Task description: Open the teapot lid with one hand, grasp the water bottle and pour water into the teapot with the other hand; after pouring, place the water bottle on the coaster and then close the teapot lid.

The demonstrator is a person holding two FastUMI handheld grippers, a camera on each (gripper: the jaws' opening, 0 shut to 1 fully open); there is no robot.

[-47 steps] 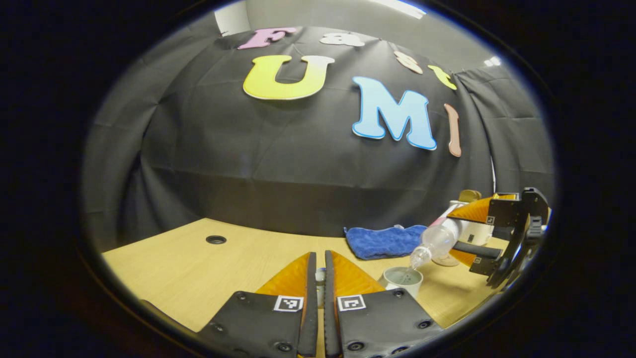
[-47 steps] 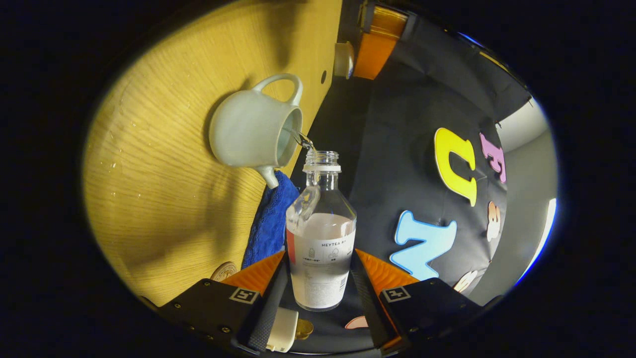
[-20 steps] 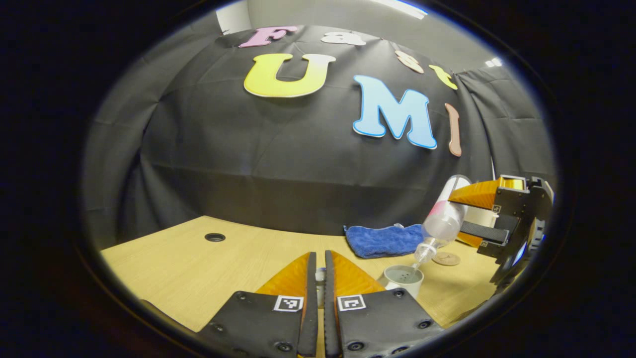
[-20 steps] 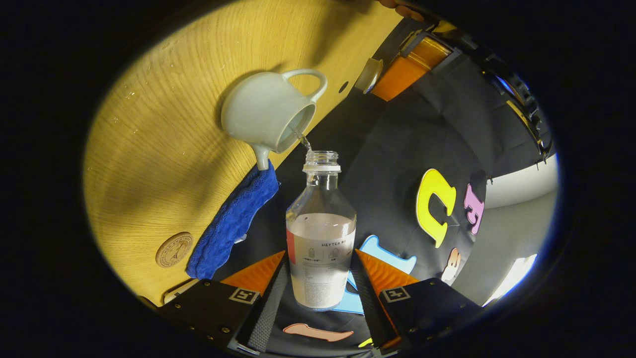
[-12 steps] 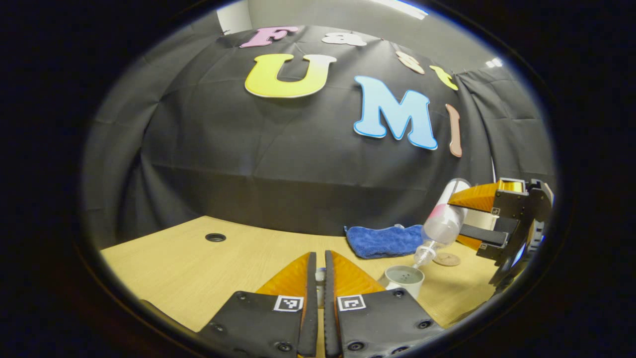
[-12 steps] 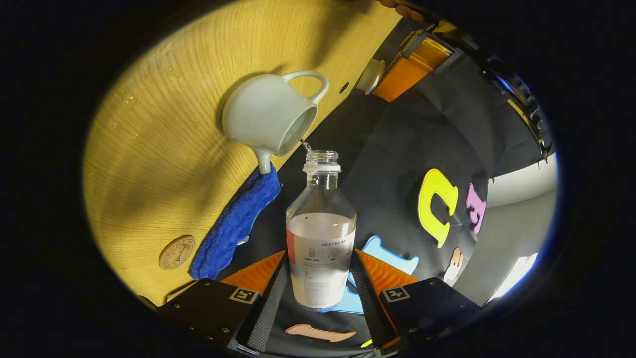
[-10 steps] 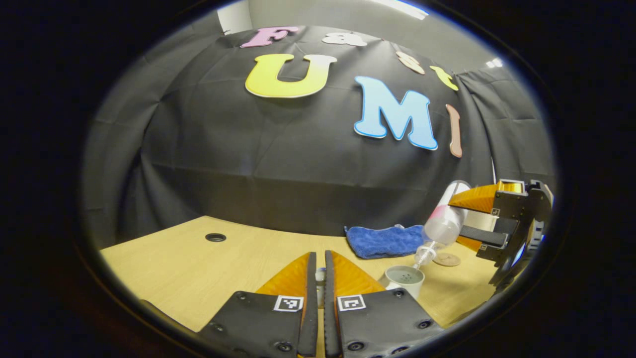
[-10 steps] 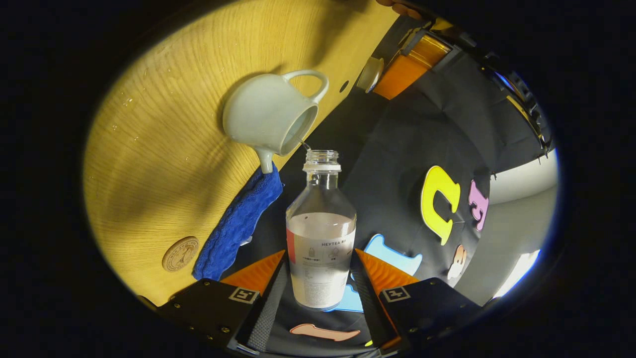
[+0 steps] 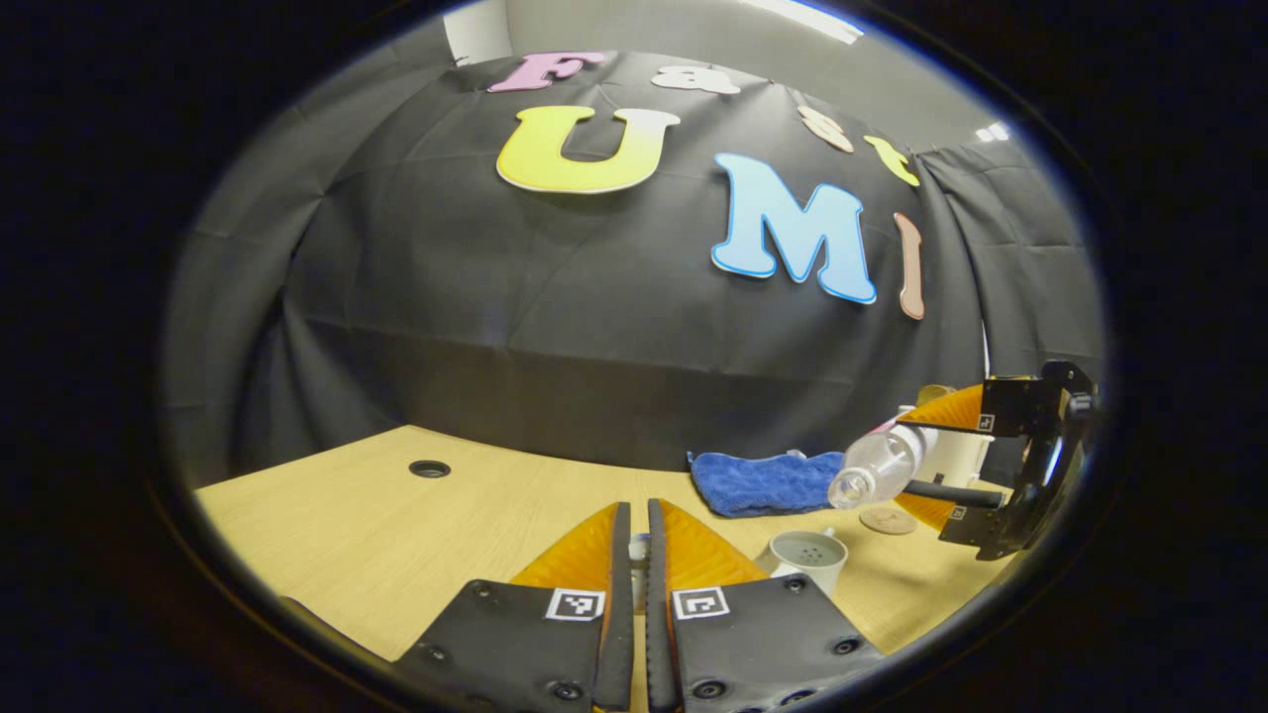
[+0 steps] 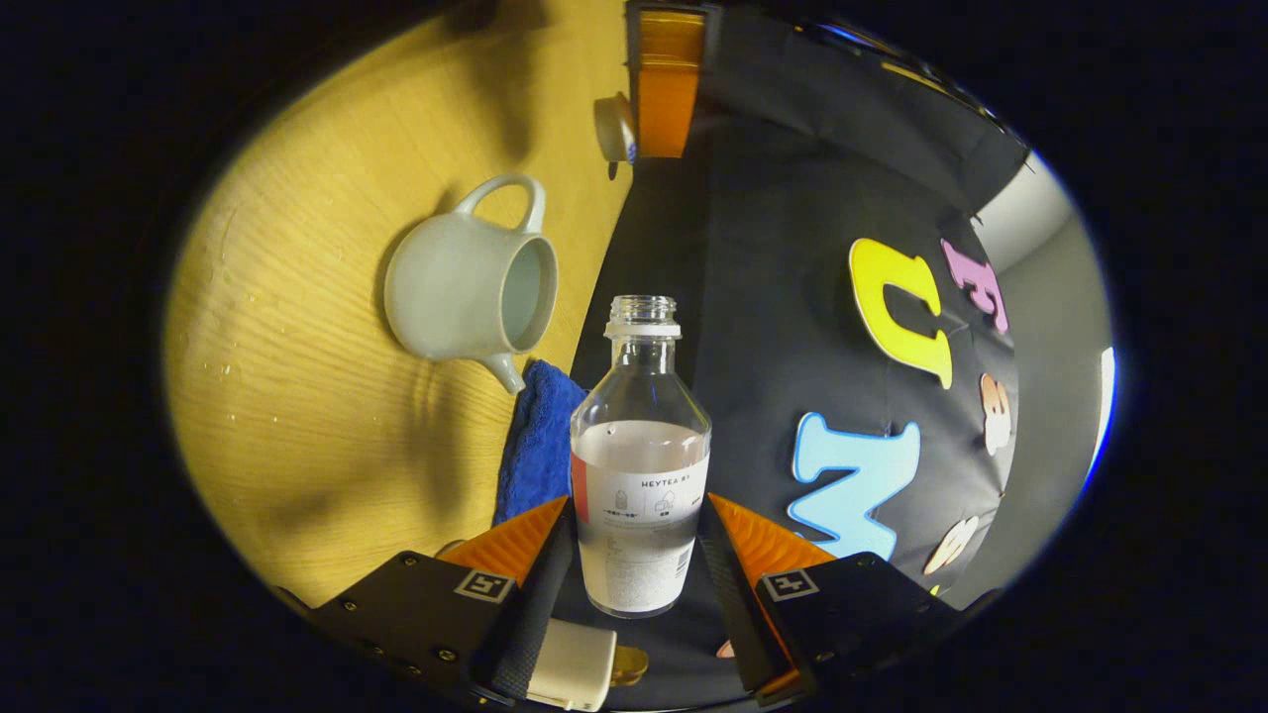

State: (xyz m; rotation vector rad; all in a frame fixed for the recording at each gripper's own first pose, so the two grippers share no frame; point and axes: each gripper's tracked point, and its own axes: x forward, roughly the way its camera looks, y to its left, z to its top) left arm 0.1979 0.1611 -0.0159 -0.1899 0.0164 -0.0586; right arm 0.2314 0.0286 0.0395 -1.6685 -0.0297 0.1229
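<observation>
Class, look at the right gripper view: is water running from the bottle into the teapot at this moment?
No: the bottle mouth sits clear of the open teapot, with no stream between them.

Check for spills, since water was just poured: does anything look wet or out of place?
A few small droplets glisten on the table beside the open teapot. Otherwise nothing stands out; the right gripper holds the water bottle tilted.

At the bottom of the left gripper view, we see our left gripper (image 9: 631, 555). It has two black blocks with round screws and a little black-and-white square sticker on each. At the bottom of the right gripper view, our right gripper (image 10: 634, 555) has the same.
</observation>
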